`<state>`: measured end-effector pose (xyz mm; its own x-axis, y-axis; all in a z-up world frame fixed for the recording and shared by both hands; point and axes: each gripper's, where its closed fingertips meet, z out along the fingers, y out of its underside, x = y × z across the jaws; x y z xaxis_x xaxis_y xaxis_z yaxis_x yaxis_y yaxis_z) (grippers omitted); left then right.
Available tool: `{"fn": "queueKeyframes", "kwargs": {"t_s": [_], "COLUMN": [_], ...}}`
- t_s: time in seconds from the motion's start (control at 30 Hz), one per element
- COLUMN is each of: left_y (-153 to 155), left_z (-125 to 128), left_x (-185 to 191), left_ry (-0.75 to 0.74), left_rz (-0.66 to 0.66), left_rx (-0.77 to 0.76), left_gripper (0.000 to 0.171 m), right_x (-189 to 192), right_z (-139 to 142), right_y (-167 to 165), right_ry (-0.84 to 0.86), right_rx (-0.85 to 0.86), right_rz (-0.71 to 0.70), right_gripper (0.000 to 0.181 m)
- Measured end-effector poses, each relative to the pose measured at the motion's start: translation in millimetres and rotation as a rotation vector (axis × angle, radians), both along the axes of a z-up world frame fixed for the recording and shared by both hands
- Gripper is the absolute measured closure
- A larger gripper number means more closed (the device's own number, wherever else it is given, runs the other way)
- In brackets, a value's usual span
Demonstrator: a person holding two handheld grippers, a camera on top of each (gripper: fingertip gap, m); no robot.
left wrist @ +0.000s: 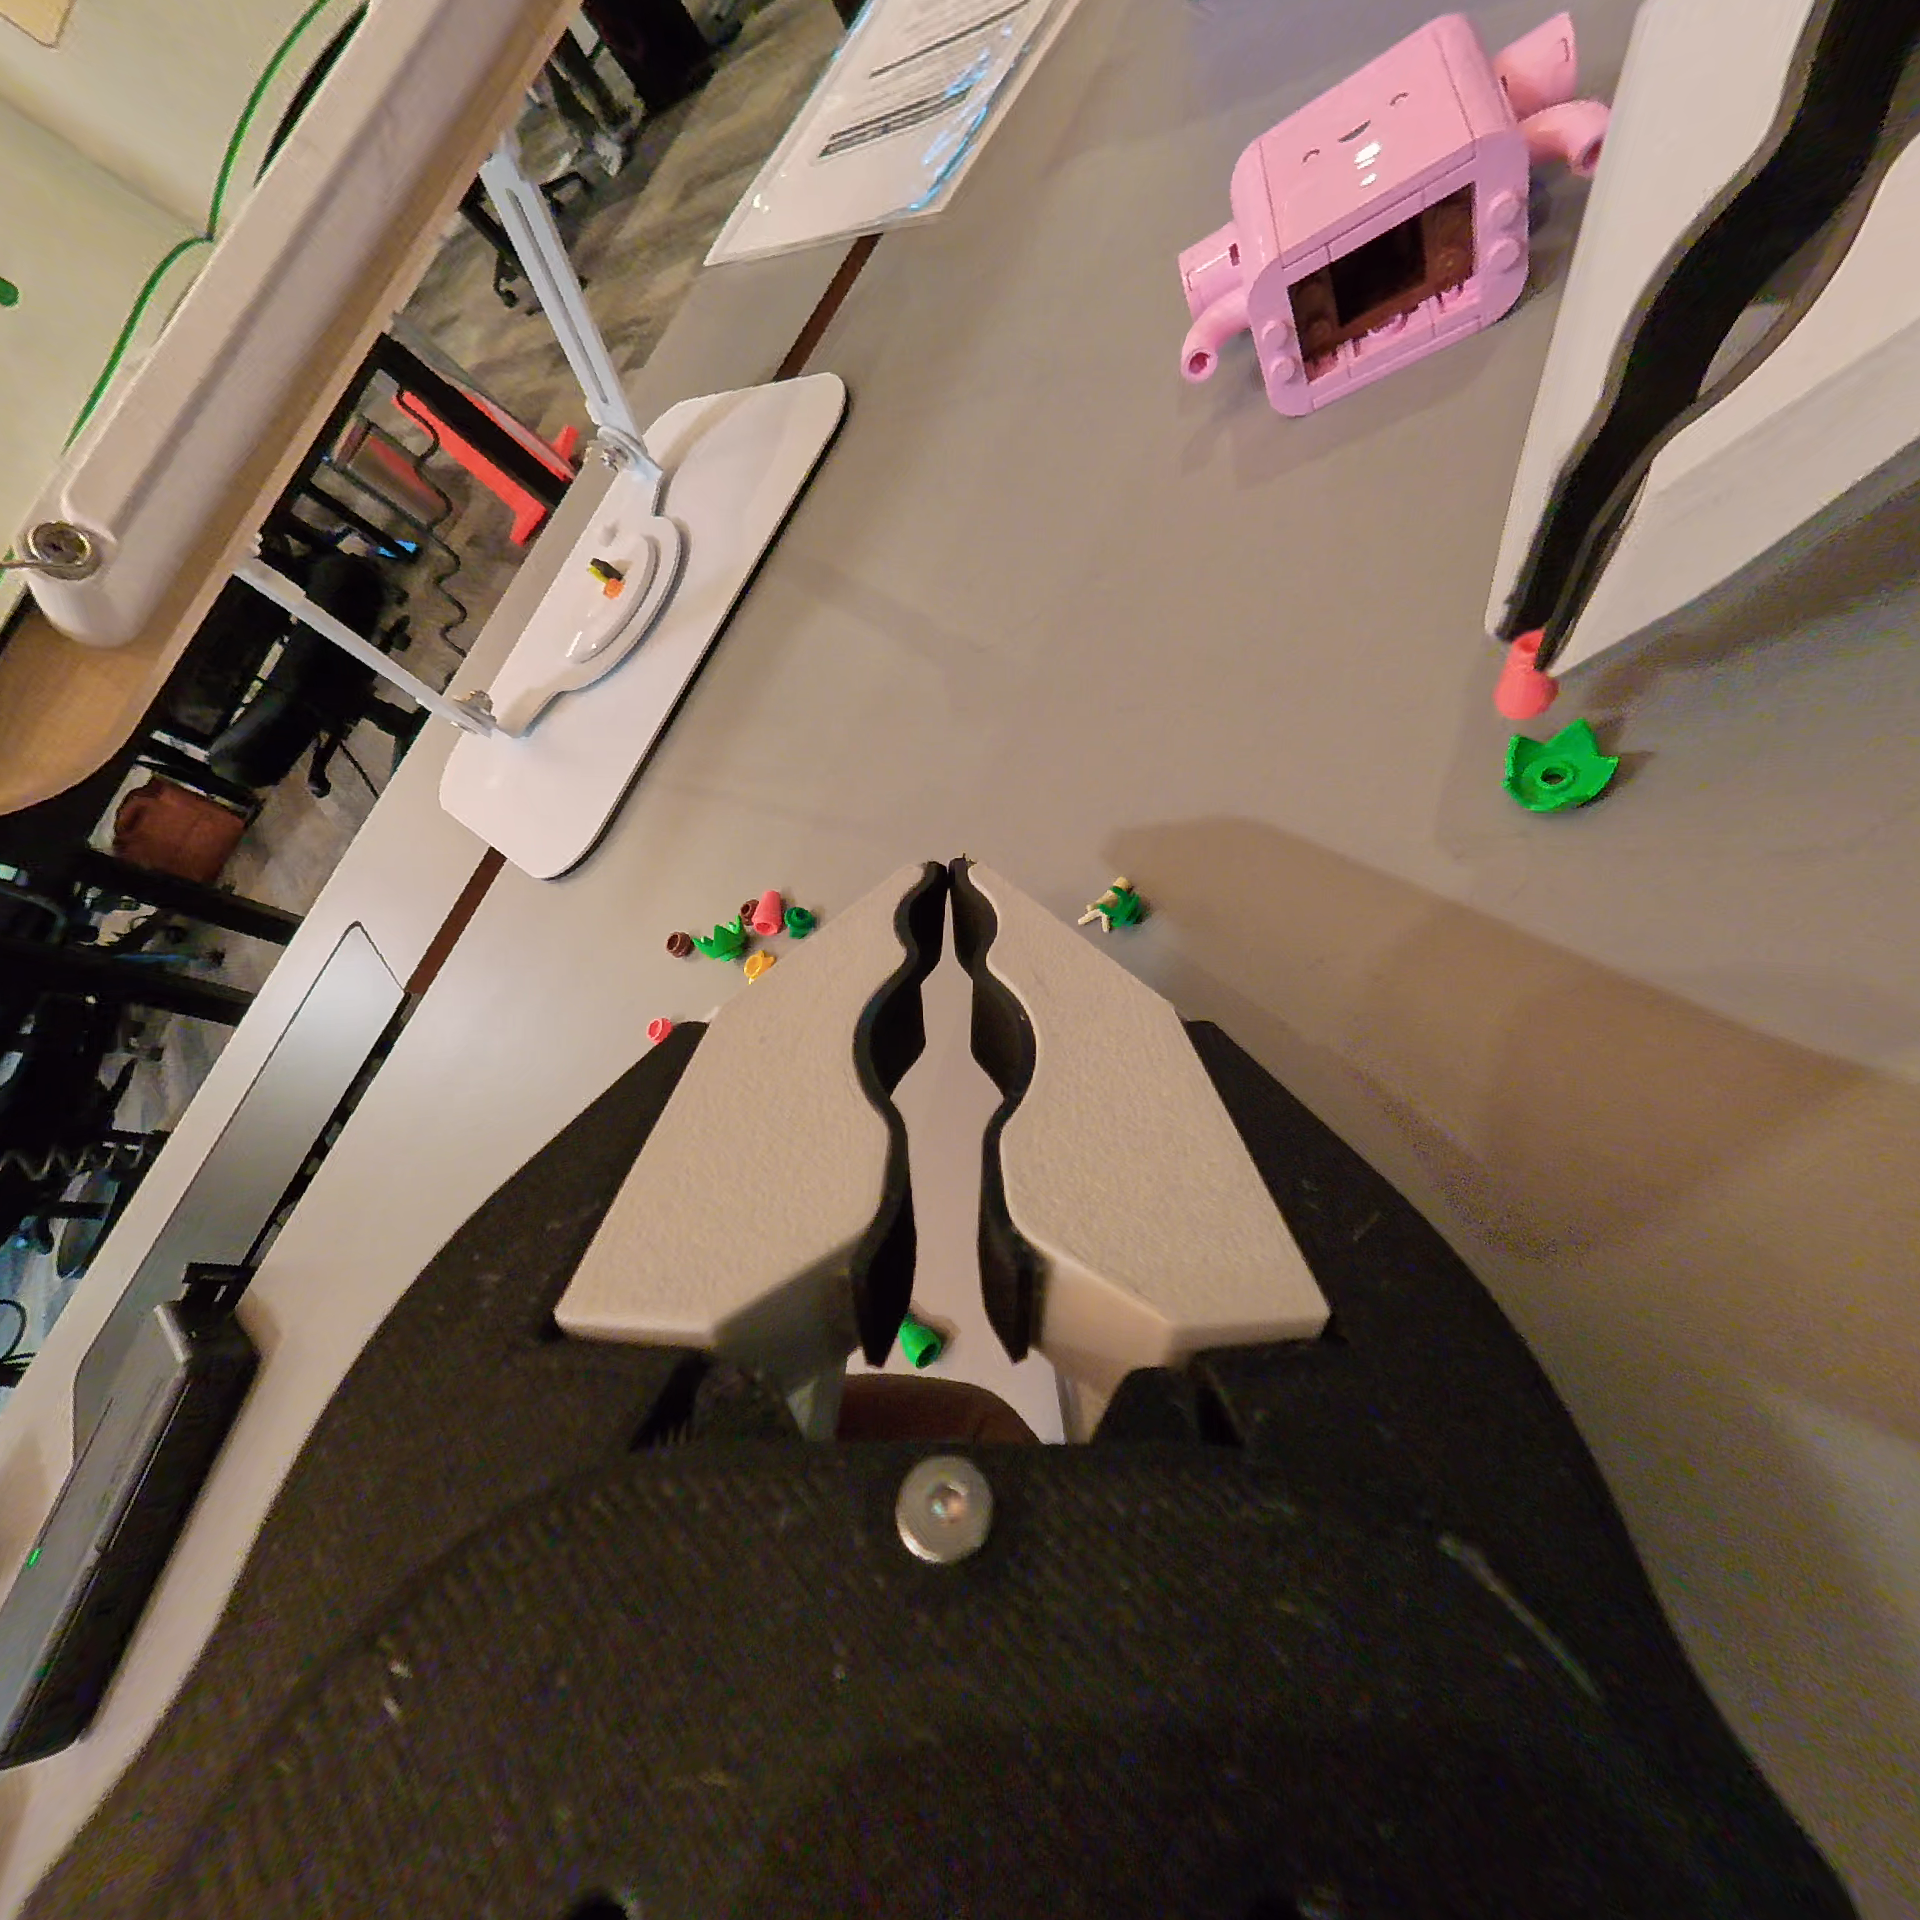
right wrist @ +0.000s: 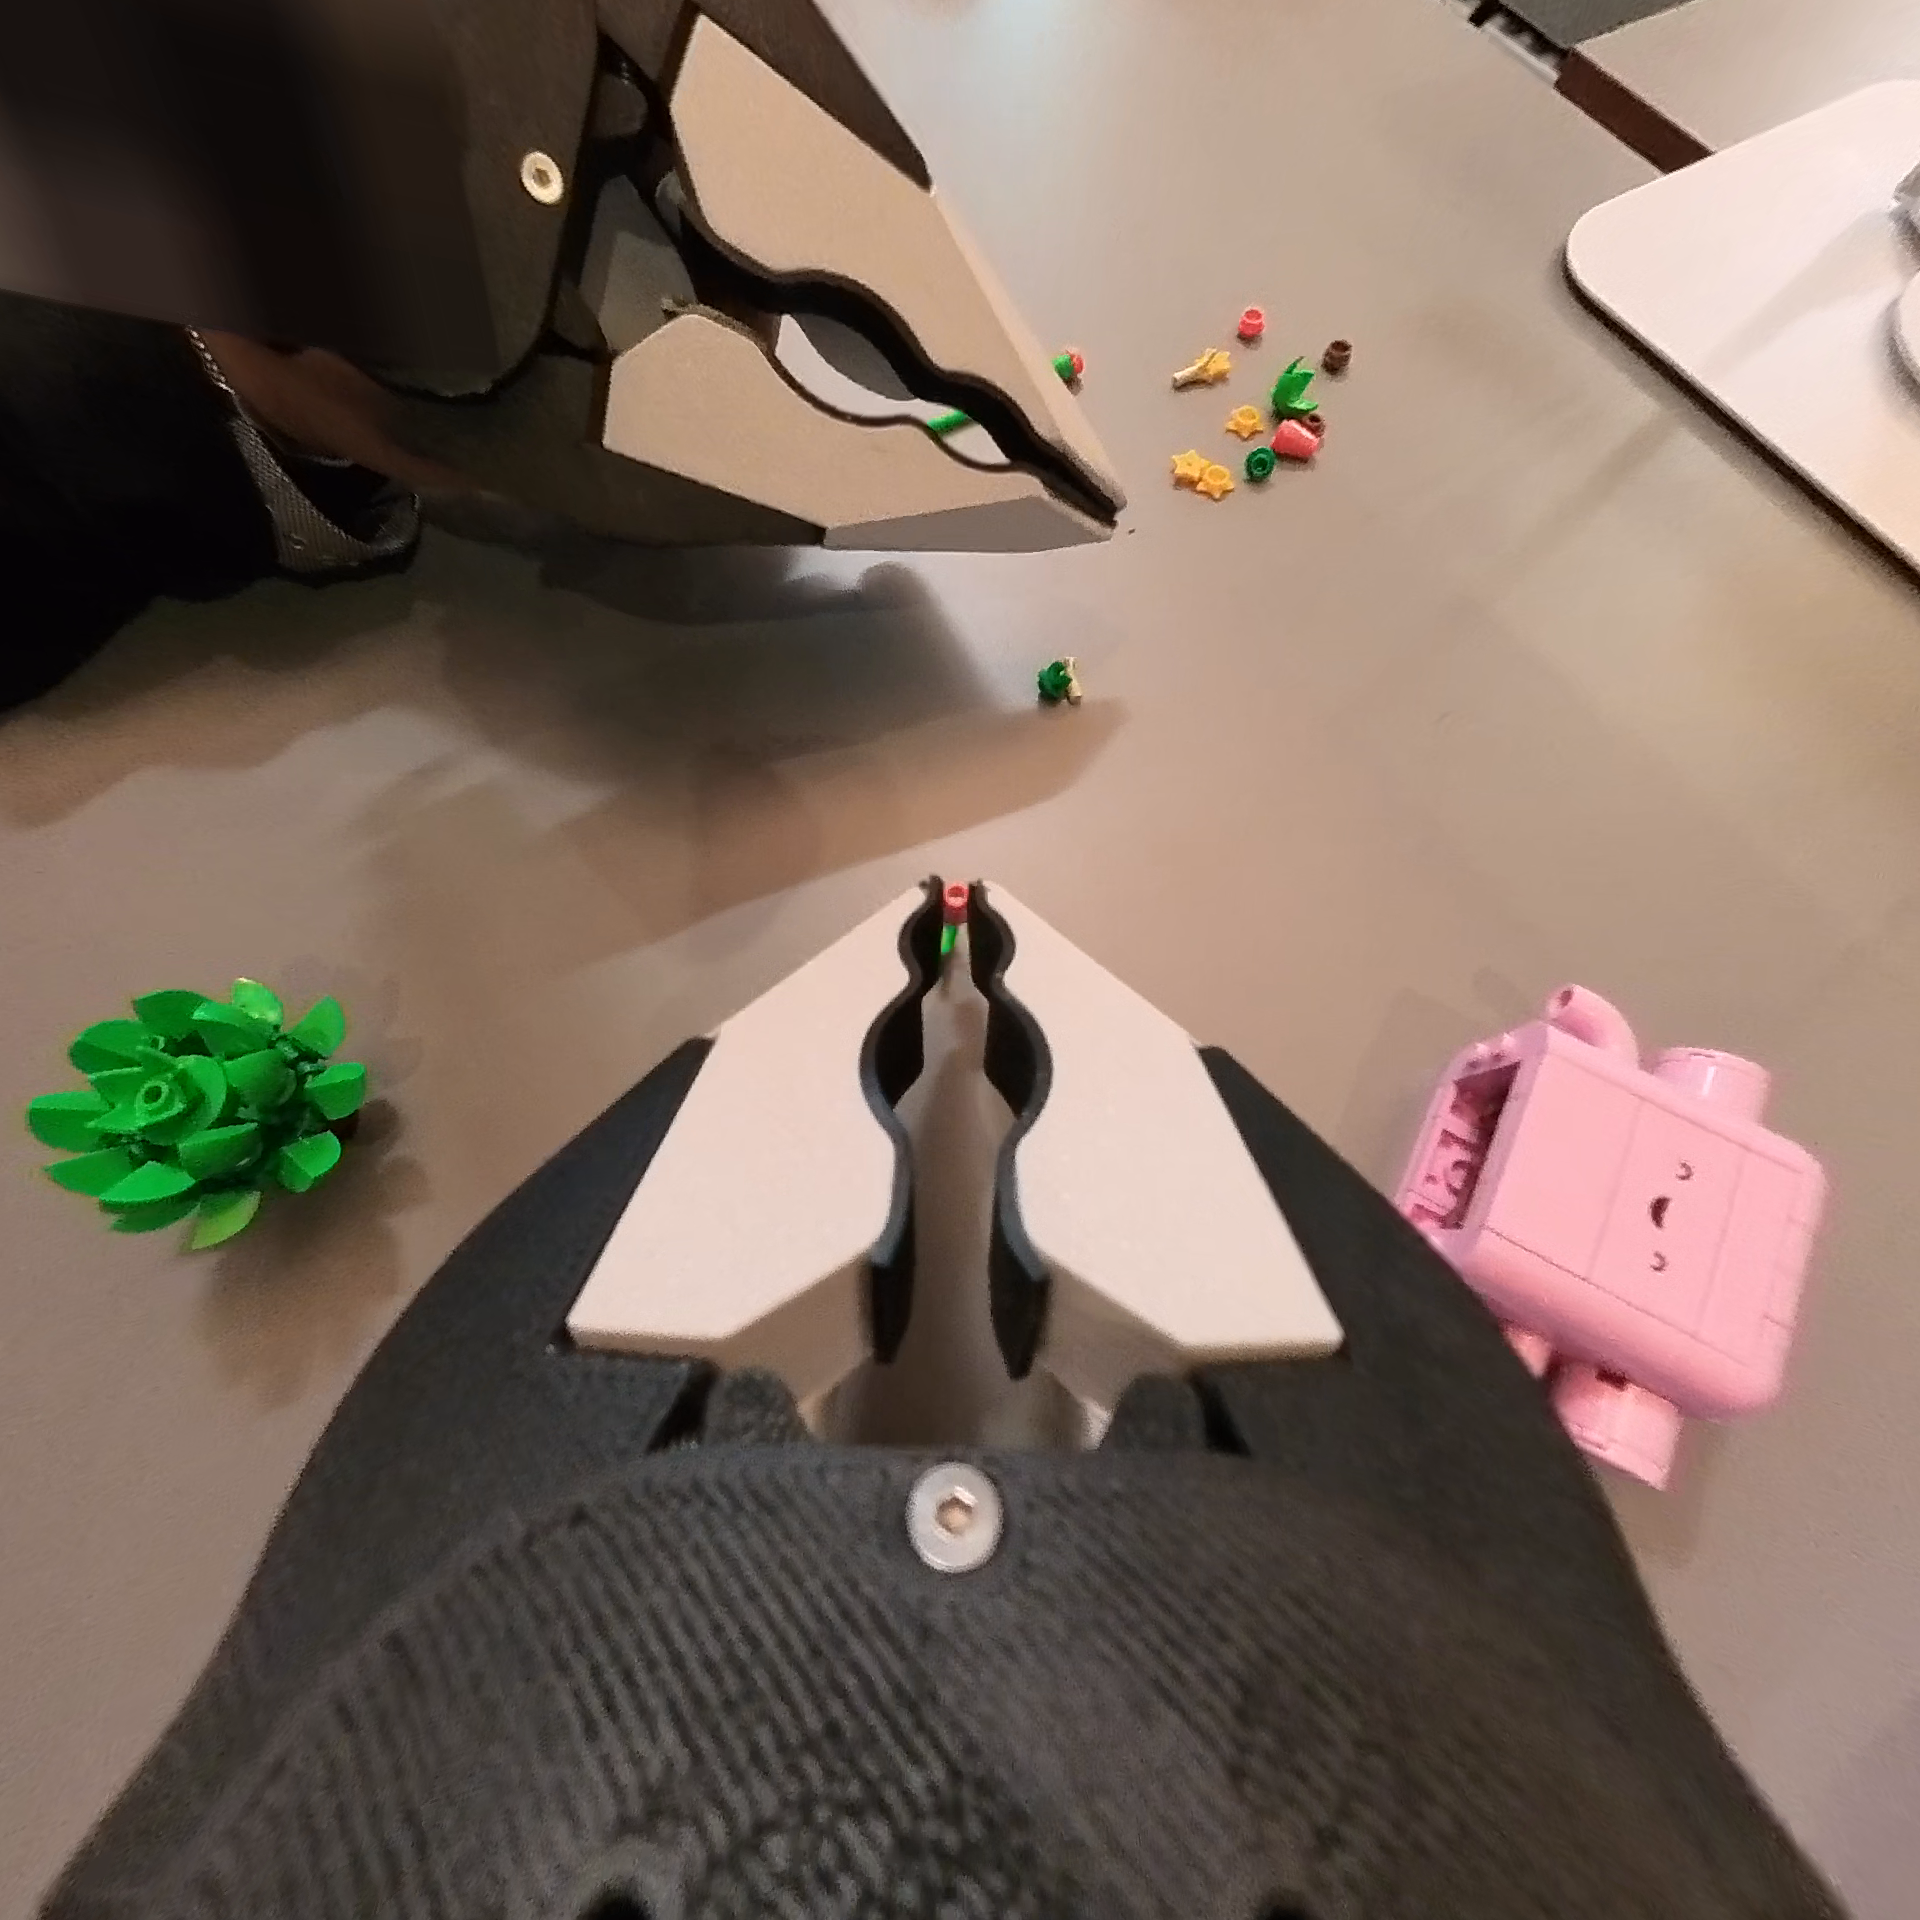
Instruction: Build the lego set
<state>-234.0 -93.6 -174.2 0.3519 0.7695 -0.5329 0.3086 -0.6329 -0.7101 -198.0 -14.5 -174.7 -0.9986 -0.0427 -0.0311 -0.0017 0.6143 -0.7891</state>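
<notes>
My right gripper (right wrist: 956, 902) is shut on a small coral cone piece (right wrist: 955, 900). The left wrist view shows that gripper (left wrist: 1534, 646) at the upper right, holding the cone (left wrist: 1523, 688) tip-down just above the table, close beside a green leaf piece (left wrist: 1556, 775) that lies flat. My left gripper (left wrist: 951, 869) is shut, with nothing visible between its tips; it hovers over the table (left wrist: 1039, 582) and also shows in the right wrist view (right wrist: 1108, 511). A pink pot model (left wrist: 1371, 229) lies on its side. A green succulent model (right wrist: 197, 1122) sits at the left.
A scatter of small loose pieces (right wrist: 1262, 416) lies beyond the left gripper, and a green and tan piece (right wrist: 1060, 681) lies alone. A white lamp base (left wrist: 644, 623) stands at the table's edge, with a laminated sheet (left wrist: 883, 114) further along. A person's sleeve (right wrist: 125, 499) is behind the left gripper. One gripper's finger ends stand about 9 cm off the other's.
</notes>
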Motion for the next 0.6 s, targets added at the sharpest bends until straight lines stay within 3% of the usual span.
{"fn": "queueKeyframes", "kwargs": {"t_s": [0.2,0.6], "left_y": [-1,2], "left_z": [0,3], "left_x": [0,0], "left_ry": [0.002,0.012], "left_rz": [0.001,-0.008], "left_rx": [-0.001,-0.019], "left_gripper": [0.17,0.17], "right_x": [4,21], "right_z": [1,-20], "right_y": [7,51], "right_ry": [0.014,0.037], "right_rx": [0.086,0.245], "right_rz": [0.045,0.034], "right_gripper": [0.179,0.178]}}
